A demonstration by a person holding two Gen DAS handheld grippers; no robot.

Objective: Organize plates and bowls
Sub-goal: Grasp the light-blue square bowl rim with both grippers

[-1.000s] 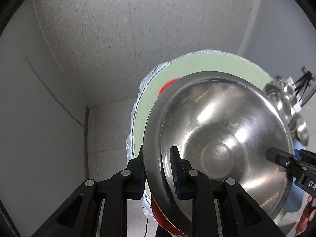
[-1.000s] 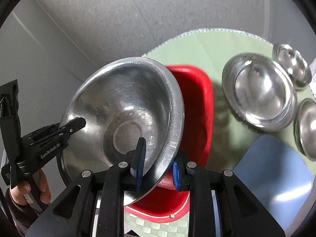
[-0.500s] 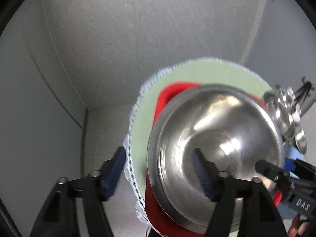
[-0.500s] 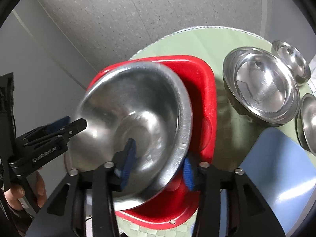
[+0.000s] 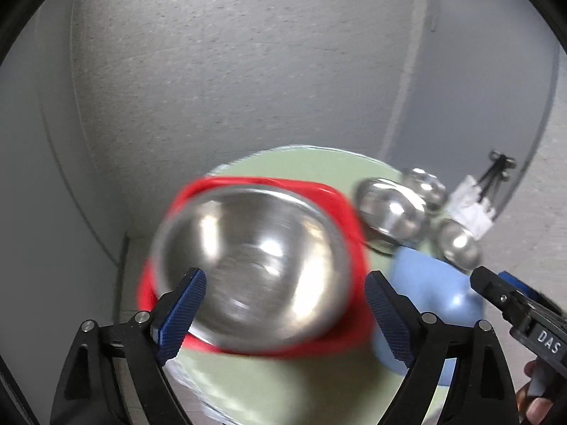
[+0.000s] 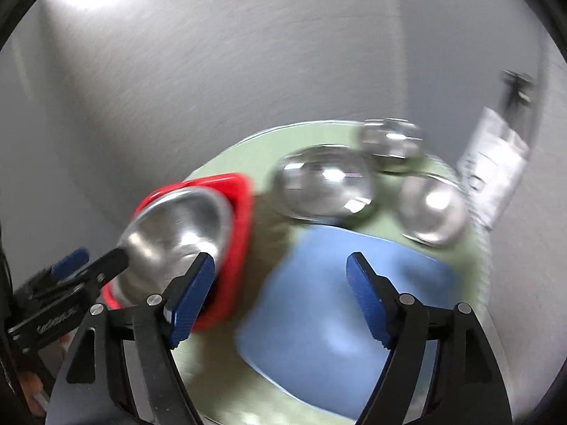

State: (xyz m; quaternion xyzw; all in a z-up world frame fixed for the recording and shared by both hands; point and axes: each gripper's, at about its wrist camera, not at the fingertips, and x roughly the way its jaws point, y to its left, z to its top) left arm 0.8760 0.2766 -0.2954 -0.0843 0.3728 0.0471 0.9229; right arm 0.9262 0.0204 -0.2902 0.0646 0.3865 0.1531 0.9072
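on my left black two-finger gripper [image 5: 285, 306] i see angular matte-black plastic arms, each ending in a blue ribbed rubber pad [image 5: 180, 313], with round silver screws [image 5: 142, 317] at the joints. my right black two-finger gripper [image 6: 280, 295] has the same build: black linkages, blue textured pads [image 6: 191, 295], silver pivot screws [image 6: 405, 297]. seen from the left wrist camera, the right unit's side carries white lettering reading "das" [image 5: 547, 340]. bare skin of my right hand [image 5: 531, 398] shows beneath it, blurred.
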